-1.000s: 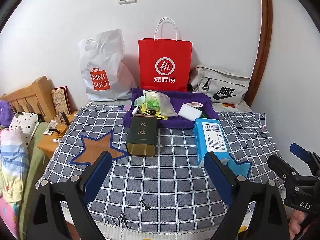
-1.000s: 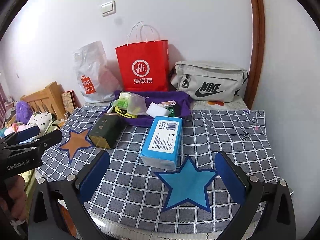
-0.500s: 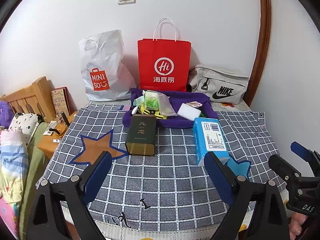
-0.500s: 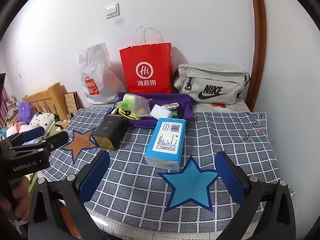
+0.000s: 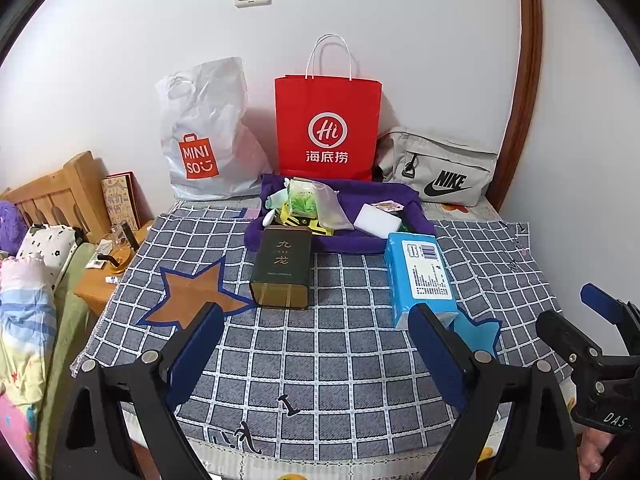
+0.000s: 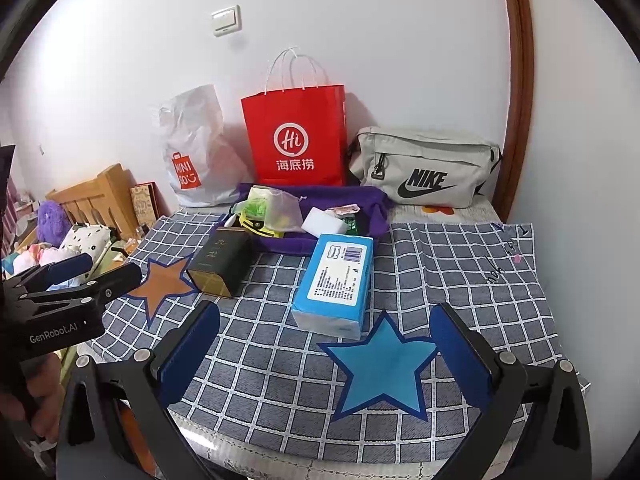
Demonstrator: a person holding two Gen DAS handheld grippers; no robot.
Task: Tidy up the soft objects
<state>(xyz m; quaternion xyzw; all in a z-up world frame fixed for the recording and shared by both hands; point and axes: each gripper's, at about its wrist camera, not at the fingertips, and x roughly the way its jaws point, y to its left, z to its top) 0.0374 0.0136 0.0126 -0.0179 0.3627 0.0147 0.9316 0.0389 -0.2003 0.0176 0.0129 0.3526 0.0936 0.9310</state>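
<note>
You have a blue tissue pack [image 6: 334,280] lying flat, label up, touching the tip of the blue star [image 6: 382,366]. Behind it, your purple cloth tray [image 6: 368,200] holds a white sponge block [image 6: 324,221] and a clear pouch [image 6: 282,210] with green contents.
</note>
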